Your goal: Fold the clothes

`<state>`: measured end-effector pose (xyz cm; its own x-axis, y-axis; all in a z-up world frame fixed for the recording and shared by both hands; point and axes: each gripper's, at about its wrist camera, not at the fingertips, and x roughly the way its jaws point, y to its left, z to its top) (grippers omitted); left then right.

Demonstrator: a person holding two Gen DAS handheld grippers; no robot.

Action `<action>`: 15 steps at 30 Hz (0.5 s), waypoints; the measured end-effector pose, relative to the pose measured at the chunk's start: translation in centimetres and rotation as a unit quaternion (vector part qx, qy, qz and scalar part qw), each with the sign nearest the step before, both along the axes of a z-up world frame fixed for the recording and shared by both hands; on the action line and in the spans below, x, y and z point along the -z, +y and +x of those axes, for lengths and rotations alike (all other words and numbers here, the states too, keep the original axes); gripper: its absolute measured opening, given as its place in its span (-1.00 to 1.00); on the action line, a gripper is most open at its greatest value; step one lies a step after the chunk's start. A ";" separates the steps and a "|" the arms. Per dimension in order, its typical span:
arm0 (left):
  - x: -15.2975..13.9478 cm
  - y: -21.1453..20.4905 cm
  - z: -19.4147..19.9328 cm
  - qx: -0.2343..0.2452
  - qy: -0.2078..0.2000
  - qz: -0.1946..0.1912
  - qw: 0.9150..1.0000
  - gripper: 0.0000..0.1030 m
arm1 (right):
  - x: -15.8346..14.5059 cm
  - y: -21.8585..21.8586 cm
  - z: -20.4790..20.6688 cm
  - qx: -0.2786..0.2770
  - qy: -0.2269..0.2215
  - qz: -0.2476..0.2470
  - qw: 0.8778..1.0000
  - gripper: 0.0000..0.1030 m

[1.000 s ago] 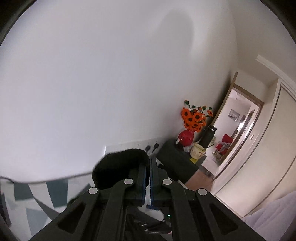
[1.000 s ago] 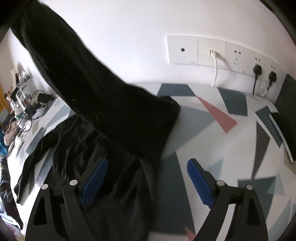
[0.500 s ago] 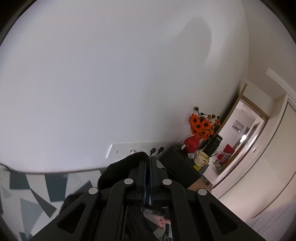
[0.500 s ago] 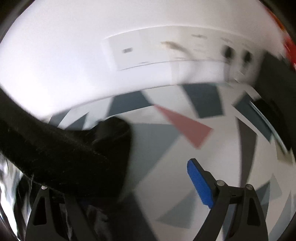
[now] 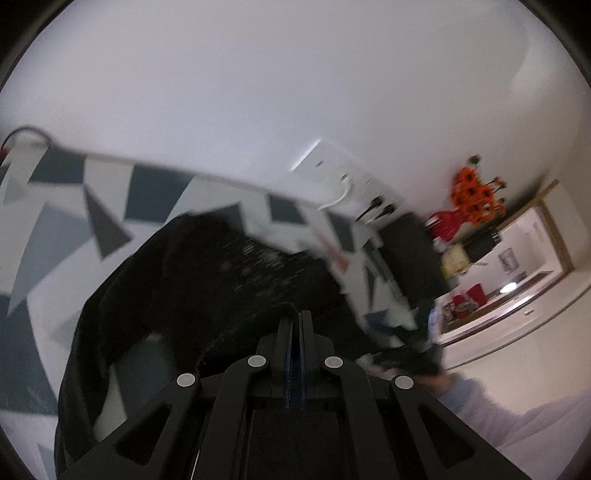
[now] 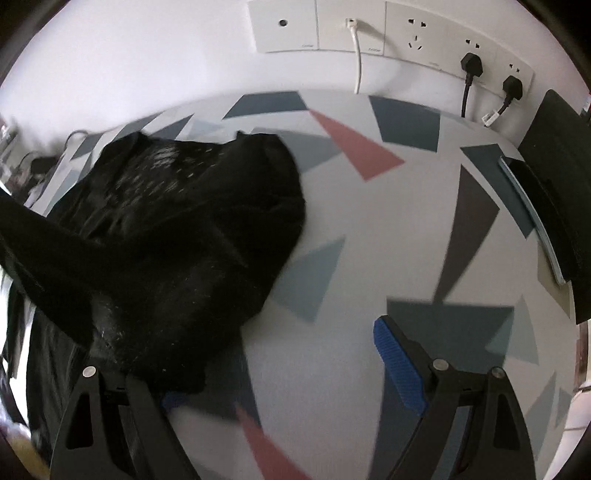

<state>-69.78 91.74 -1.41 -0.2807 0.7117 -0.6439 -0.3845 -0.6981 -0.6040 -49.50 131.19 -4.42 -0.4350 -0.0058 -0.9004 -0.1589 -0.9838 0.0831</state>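
You had swung your left gripper (image 5: 295, 325) down from the blank wall toward the table (image 6: 369, 229); its fingers stayed pinched on an edge of the black garment (image 6: 177, 229). The cloth that had hung as a raised strip a second before now lay bunched on the table's left part. Your right gripper (image 6: 280, 365) kept its fingers spread wide, cloth draped over the left one. The tabletop showed grey, blue and pink triangles. White wall sockets (image 6: 391, 33) sat behind it, and orange flowers (image 5: 476, 192) stood by a doorway.
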 end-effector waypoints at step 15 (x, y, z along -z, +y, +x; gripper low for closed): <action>1.8 -2.0 -0.6 -0.050 -0.011 0.016 0.999 -0.97 | -3.2 -3.1 1.6 -0.109 0.050 -0.114 0.986 0.75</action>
